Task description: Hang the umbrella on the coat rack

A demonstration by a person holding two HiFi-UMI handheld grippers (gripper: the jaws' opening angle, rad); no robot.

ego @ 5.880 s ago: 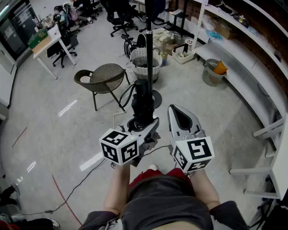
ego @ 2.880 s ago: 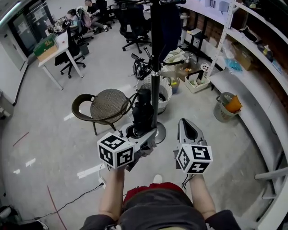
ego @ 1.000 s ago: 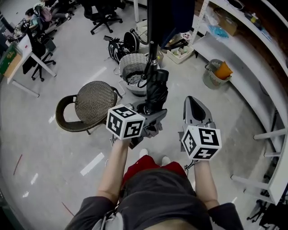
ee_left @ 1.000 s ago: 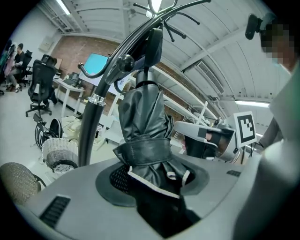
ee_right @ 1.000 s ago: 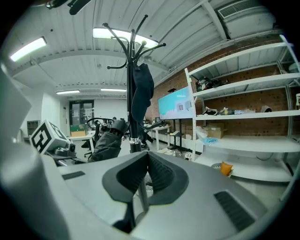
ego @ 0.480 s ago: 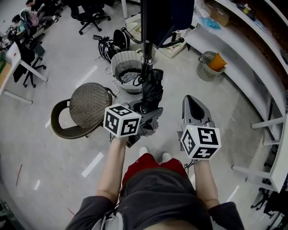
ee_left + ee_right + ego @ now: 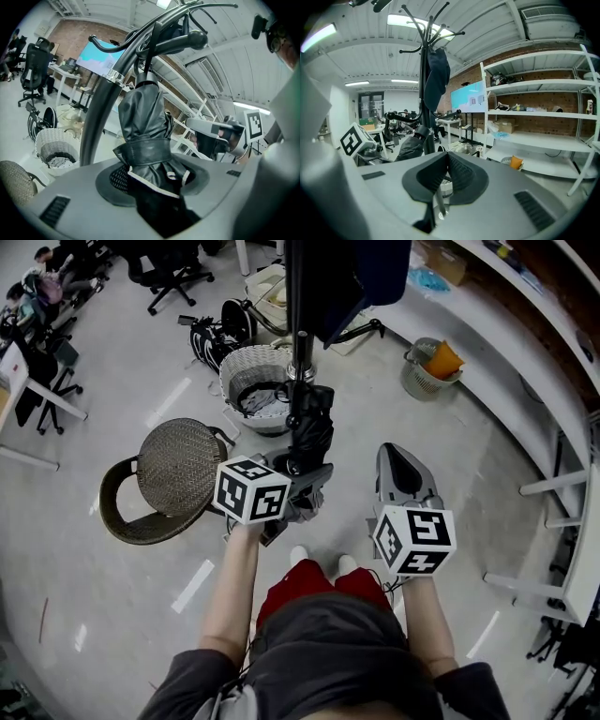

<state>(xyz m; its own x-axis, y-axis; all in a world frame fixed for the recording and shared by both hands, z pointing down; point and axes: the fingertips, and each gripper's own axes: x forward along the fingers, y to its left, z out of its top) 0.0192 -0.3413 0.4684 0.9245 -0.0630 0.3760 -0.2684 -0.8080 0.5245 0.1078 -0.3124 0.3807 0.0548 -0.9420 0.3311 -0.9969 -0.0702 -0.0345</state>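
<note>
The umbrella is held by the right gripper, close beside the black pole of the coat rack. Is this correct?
No. The left gripper holds the umbrella, not the right: the left gripper view shows its jaws clamped on the folded black fabric. The right gripper is shut on nothing. The umbrella is close beside the black pole of the coat rack.

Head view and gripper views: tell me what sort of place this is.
Likely an open-plan office or lab workspace. It has rolling office chairs, long white shelves against a brick wall, and a wall screen.
</note>
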